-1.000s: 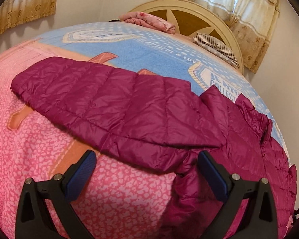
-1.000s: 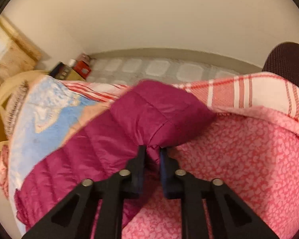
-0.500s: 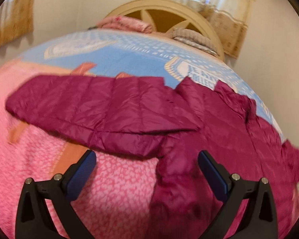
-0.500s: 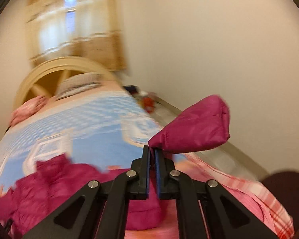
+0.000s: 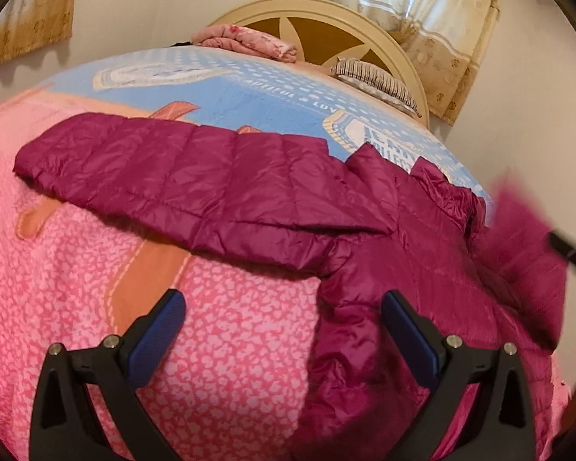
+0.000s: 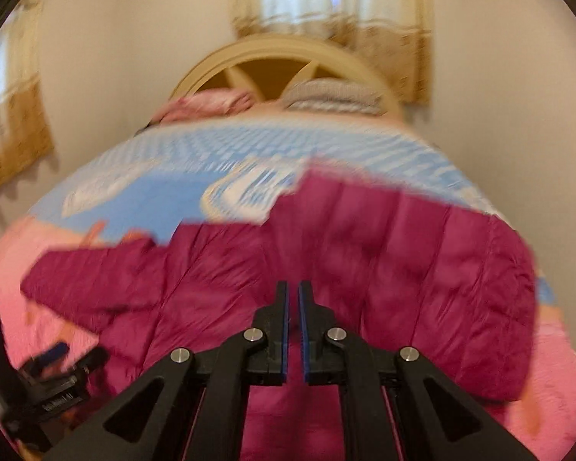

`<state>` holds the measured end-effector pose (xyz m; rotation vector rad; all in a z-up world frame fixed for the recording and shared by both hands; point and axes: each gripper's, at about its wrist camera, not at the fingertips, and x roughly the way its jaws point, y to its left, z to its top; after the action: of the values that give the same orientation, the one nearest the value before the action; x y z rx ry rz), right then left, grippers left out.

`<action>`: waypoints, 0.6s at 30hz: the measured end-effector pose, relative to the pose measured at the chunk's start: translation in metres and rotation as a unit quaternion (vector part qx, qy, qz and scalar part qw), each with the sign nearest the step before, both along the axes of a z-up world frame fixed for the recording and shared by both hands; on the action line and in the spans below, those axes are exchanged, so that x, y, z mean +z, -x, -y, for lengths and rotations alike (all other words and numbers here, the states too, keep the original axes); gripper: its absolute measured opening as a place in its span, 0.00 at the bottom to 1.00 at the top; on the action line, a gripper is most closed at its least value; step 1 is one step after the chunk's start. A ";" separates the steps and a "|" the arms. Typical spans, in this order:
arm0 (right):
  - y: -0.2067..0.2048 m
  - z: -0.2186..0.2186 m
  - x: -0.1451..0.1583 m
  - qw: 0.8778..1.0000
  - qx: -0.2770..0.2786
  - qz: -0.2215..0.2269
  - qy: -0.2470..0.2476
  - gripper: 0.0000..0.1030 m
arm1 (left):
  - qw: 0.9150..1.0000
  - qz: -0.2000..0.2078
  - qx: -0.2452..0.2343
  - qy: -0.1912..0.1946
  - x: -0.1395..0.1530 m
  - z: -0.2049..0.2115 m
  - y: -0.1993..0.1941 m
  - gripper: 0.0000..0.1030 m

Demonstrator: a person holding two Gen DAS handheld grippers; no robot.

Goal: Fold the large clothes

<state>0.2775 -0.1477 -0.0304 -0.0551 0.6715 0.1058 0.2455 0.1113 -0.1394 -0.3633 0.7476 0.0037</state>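
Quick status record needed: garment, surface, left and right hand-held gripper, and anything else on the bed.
garment: magenta puffer jacket, lying on the bed with one sleeve stretched out sideways
surface: bed cover, pink near the camera, blue toward the headboard
left hand-held gripper: jaws wide open, nothing between them, above the cover beside the jacket's body
right hand-held gripper: jaws shut over the jacket; picture blurred, so whether fabric is pinched cannot be told
other items: folded pink cloth and striped pillow by the headboard
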 end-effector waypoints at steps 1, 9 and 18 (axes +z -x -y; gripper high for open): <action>-0.002 -0.005 -0.009 1.000 0.010 -0.005 0.000 0.04 | 1.000 0.001 0.000 0.002 0.000 -0.001 0.000 1.00; -0.005 -0.046 -0.057 0.996 0.071 -0.053 -0.005 0.04 | 1.000 0.003 -0.002 0.015 -0.002 -0.003 0.001 1.00; -0.028 0.018 -0.047 0.990 0.039 -0.109 -0.081 0.40 | 1.000 0.003 -0.004 0.022 -0.003 -0.005 0.001 1.00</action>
<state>0.3053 -0.1655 -0.0771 0.0874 0.8774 0.2444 0.2450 0.1159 -0.1420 -0.4017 0.7437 -0.0204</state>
